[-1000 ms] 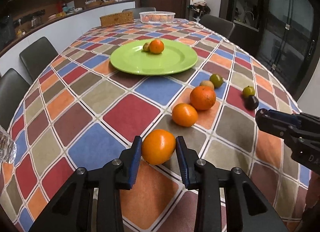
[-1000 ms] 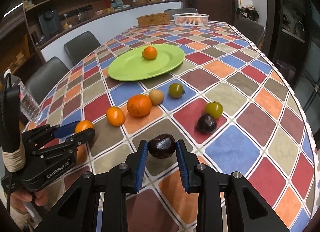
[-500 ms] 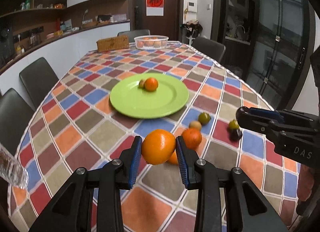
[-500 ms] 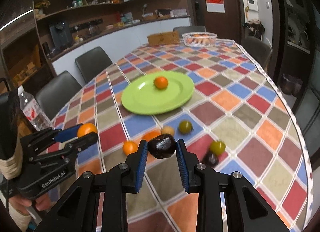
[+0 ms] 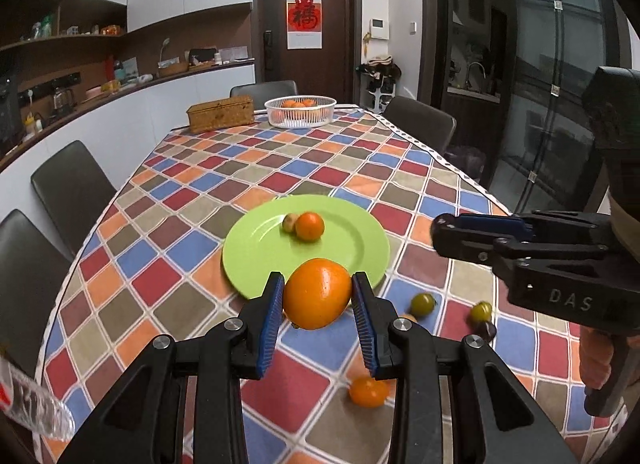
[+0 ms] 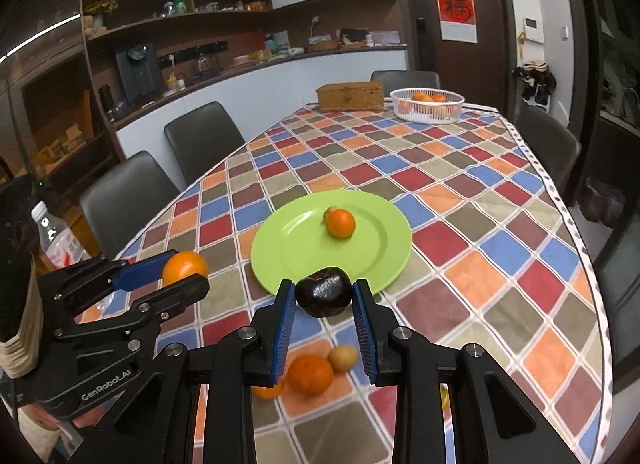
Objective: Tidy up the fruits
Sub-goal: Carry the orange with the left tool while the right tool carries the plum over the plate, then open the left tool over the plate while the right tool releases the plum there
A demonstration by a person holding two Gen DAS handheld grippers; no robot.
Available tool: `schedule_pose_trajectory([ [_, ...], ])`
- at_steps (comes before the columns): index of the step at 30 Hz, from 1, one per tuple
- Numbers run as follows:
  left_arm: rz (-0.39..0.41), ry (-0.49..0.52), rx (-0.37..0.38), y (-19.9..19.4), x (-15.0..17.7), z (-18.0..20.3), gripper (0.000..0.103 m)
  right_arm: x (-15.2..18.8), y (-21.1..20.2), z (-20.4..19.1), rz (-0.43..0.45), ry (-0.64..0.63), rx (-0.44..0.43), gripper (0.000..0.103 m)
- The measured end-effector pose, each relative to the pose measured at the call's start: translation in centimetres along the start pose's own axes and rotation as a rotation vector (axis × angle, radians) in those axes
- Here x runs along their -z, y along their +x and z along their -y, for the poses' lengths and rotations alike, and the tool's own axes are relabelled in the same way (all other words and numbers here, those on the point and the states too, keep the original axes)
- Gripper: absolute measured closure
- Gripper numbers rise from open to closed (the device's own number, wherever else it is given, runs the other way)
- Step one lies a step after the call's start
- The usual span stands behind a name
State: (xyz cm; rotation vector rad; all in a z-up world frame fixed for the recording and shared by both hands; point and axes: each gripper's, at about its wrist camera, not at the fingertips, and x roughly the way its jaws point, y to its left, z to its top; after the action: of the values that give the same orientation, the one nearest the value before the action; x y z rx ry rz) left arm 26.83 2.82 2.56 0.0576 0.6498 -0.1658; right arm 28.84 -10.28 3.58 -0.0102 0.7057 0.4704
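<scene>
Carrying both fruits: left gripper is clamping the orange, right gripper the plum; lowering gently onto the plate at 12 o'clock seems best.

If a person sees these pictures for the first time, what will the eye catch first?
First, the two held fruits: the left tool grips a big orange, and the right tool grips a dark plum, both raised above the checkered tablecloth. Behind them lies the bright green plate, with a small orange on it.
</scene>
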Motion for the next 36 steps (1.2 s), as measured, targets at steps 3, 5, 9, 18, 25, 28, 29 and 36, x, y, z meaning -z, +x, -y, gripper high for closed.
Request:
schedule_pose_trajectory([
  [3,-0.008,-0.006,0.012,1.0,-1.0,-0.5,0.069,-1.3,1.4,0.3,-0.014,-0.001,-0.023,0.073],
  [5,-0.012,-0.008,0.022,1.7,-1.7,-0.8,0.069,-1.9,2.0,0.4,-0.022,-0.004,-0.037,0.073],
  [9,-0.023,-0.010,0.030,3.4,-2.7,-1.4,0.069,-3.3,4.2,1.1,-0.050,0.011,-0.053,0.073],
  [18,-0.140,-0.094,0.066,10.6,-3.5,-4.1,0.069,-5.2,10.4,2.7,-0.161,0.052,-0.060,0.073],
  [25,-0.227,-0.125,0.072,14.8,-2.9,-5.2,0.069,-5.0,14.9,3.8,-0.268,0.065,-0.047,0.073],
  [28,-0.240,-0.124,0.067,15.6,-2.7,-5.2,0.069,-4.8,15.8,4.2,-0.287,0.078,-0.047,0.072],
  [29,-0.244,-0.125,0.060,15.7,-2.7,-5.2,0.068,-4.7,16.0,4.2,-0.288,0.082,-0.048,0.072],
  [36,-0.215,-0.085,0.000,14.1,-3.0,-5.2,0.055,-4.5,15.3,4.5,-0.269,0.100,-0.025,0.063],
])
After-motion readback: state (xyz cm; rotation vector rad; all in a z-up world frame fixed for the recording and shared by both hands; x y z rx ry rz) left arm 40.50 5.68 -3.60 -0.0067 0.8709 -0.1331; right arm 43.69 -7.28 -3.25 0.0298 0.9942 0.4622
